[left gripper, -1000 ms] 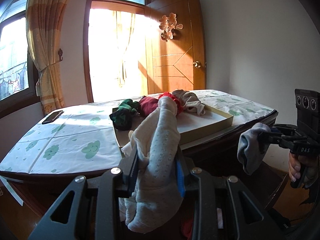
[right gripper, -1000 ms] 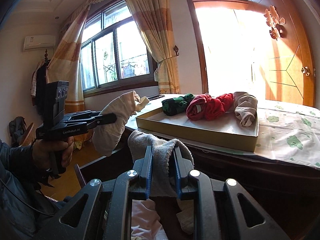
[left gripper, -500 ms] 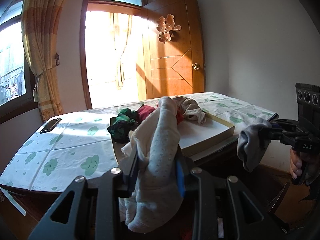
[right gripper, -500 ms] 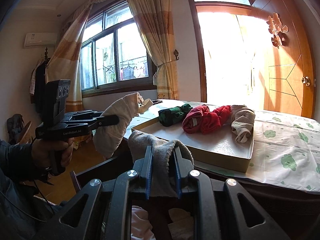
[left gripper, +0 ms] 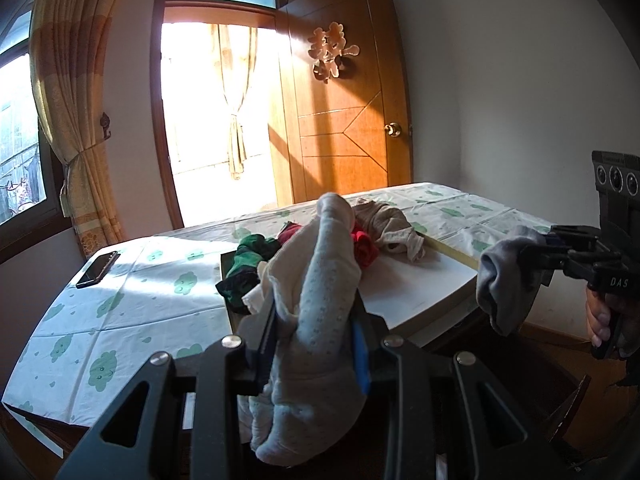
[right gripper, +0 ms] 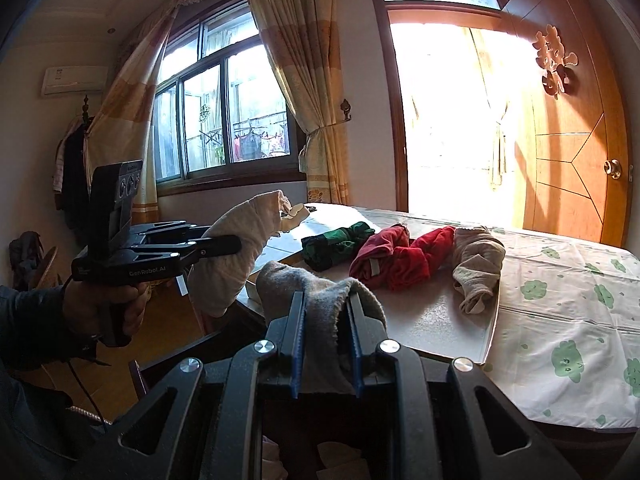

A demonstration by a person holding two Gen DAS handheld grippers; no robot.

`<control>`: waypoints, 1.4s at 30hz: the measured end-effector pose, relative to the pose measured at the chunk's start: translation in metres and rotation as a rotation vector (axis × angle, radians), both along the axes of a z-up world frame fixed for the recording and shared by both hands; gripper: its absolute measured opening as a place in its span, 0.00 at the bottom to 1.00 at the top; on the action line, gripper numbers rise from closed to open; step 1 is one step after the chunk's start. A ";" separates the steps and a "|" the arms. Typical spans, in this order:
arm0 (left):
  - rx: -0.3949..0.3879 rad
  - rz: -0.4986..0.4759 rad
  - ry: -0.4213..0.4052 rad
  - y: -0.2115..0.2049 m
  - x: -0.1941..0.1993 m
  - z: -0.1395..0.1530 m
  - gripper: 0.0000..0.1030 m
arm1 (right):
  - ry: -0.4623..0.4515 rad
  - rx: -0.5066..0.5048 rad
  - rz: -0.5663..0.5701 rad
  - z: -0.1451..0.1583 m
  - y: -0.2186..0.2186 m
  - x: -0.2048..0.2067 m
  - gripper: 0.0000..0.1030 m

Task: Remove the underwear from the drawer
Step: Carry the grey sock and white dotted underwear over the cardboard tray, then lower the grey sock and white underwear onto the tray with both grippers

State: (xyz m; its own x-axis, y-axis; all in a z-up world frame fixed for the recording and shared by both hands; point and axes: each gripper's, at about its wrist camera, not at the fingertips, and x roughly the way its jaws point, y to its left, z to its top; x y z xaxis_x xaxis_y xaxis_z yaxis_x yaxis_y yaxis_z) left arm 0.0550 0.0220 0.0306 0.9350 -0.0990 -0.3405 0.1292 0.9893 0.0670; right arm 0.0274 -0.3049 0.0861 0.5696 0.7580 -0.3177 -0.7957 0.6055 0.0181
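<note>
My left gripper (left gripper: 316, 316) is shut on a cream dotted piece of underwear (left gripper: 320, 292) that drapes over and below its fingers; from the right wrist view the same garment (right gripper: 236, 248) hangs in the left gripper (right gripper: 236, 245). My right gripper (right gripper: 323, 312) is shut on a grey piece of underwear (right gripper: 316, 288), seen from the left as a grey bundle (left gripper: 504, 280) in the right gripper (left gripper: 524, 258). Both are held up in front of the table. On a shallow box (right gripper: 432, 320) lie green (right gripper: 340, 242), red (right gripper: 400, 258) and beige (right gripper: 476, 270) underwear.
The table carries a white cloth with green clouds (left gripper: 120, 320). A phone (left gripper: 98, 269) lies near its far left corner. A wooden door (left gripper: 348, 120) stands open behind, beside a bright doorway. A person's hand (right gripper: 104, 304) grips the left handle. More clothes show dimly below the right gripper.
Both grippers have risen with their garments still clamped. The tabletop and the box now sit lower in both views, and more of the table's top surface shows.
</note>
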 end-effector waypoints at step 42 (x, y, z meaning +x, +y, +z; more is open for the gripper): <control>-0.046 0.024 0.150 0.023 0.129 0.019 0.30 | 0.117 -0.081 -0.147 0.048 0.029 0.138 0.20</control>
